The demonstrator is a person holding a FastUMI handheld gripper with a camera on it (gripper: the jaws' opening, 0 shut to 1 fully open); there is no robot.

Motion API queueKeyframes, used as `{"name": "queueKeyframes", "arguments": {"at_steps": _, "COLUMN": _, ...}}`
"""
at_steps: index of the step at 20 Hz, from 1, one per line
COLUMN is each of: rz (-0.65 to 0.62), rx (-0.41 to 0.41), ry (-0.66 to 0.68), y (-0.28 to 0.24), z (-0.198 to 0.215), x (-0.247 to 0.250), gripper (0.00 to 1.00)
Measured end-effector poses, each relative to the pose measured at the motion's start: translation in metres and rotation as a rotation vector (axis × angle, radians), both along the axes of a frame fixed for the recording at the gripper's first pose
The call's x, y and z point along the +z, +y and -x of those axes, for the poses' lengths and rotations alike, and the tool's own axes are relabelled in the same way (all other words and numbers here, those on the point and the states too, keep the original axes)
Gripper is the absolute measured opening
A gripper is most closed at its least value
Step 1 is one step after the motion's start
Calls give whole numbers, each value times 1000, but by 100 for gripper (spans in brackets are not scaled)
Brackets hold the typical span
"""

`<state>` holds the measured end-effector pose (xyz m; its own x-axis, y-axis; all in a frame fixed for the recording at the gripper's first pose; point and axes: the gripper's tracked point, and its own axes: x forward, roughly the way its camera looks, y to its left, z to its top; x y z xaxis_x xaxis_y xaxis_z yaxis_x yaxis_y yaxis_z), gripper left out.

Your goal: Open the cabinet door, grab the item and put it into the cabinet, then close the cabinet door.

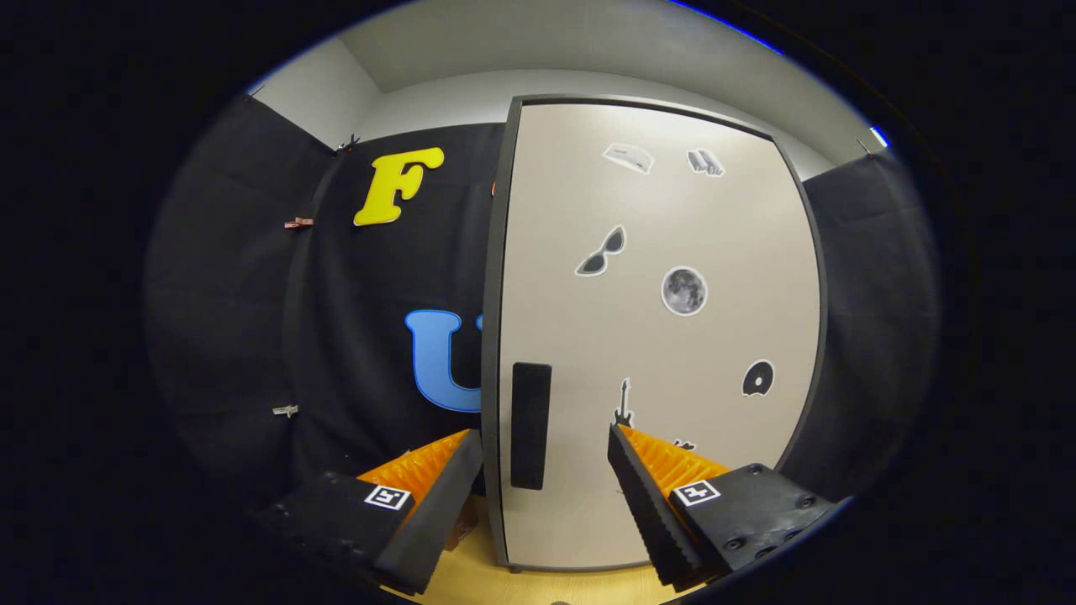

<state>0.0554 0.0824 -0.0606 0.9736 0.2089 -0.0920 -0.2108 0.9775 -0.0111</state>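
Door [656, 336] stands shut just ahead of our gripper [545, 441], fingers spread wide, handle [530, 424] between them; stickers [683, 291] dot it.

Cabinet door [664, 336]: shut, so whatever is inside the cabinet is hidden behind it; its bottom right corner is covered by the right finger.
Handle [531, 424]: a dark upright bar near the door's left edge; whether it is raised or recessed cannot be told.
Small sticker [684, 444] low on the door: partly hidden behind the right fingertip, its picture unreadable.
Two stickers [664, 160] near the door's top: too small to make out.
Gripper [545, 449]: fingers spread wide, touching nothing; their bases are cut off.
Brownish object [461, 529] on the wooden surface beside the left finger: mostly hidden, unidentifiable.
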Motion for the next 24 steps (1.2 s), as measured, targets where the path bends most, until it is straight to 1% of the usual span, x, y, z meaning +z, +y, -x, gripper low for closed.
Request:
{"name": "queueKeyframes", "arguments": {"at_steps": 1, "rz": -8, "rx": -2, "ry": 0, "y": 2, "z": -6, "x": -2, "gripper": 96}}
{"name": "queueKeyframes", "arguments": {"at_steps": 2, "rz": -16, "rx": -7, "ry": 1, "y": 5, "z": -12, "x": -4, "gripper": 92}}
{"name": "queueKeyframes", "arguments": {"at_steps": 5, "rz": -34, "rx": 1, "ry": 21, "y": 15, "z": -28, "x": -15, "gripper": 92}}
{"name": "queueKeyframes", "arguments": {"at_steps": 6, "rz": -34, "rx": -17, "ry": 22, "y": 15, "z": -35, "x": -19, "gripper": 89}}
{"name": "queueKeyframes", "arguments": {"at_steps": 8, "rz": -28, "rx": -31, "ry": 27, "y": 18, "z": -46, "x": -24, "gripper": 76}}
{"name": "queueKeyframes", "arguments": {"at_steps": 12, "rz": -45, "rx": -41, "ry": 52, "y": 25, "z": -67, "x": -37, "gripper": 76}}
{"name": "queueKeyframes", "arguments": {"at_steps": 13, "rz": -27, "rx": -64, "ry": 61, "y": 20, "z": -70, "x": -43, "gripper": 76}}
{"name": "queueKeyframes", "arguments": {"at_steps": 14, "rz": -4, "rx": -73, "ry": 49, "y": 16, "z": -67, "x": -42, "gripper": 60}}
{"name": "queueKeyframes", "arguments": {"at_steps": 15, "rz": 10, "rx": -75, "ry": 32, "y": 18, "z": -73, "x": -42, "gripper": 43}}
{"name": "queueKeyframes", "arguments": {"at_steps": 16, "rz": 10, "rx": -68, "ry": 36, "y": 19, "z": -67, "x": -41, "gripper": 42}}
{"name": "queueKeyframes", "arguments": {"at_steps": 18, "rz": 11, "rx": -69, "ry": 33, "y": 19, "z": -70, "x": -43, "gripper": 35}}
{"name": "queueKeyframes", "arguments": {"at_steps": 19, "rz": 7, "rx": -73, "ry": 36, "y": 20, "z": -71, "x": -43, "gripper": 35}}
{"name": "queueKeyframes", "arguments": {"at_steps": 20, "rz": 6, "rx": -73, "ry": 38, "y": 20, "z": -71, "x": -42, "gripper": 26}}
{"name": "queueKeyframes", "arguments": {"at_steps": 21, "rz": 0, "rx": -76, "ry": 46, "y": 18, "z": -71, "x": -44, "gripper": 26}}
{"name": "queueKeyframes", "arguments": {"at_steps": 22, "rz": 1, "rx": -70, "ry": 48, "y": 20, "z": -71, "x": -44, "gripper": 13}}
{"name": "queueKeyframes", "arguments": {"at_steps": 24, "rz": 0, "rx": -58, "ry": 57, "y": 19, "z": -66, "x": -44, "gripper": 13}}
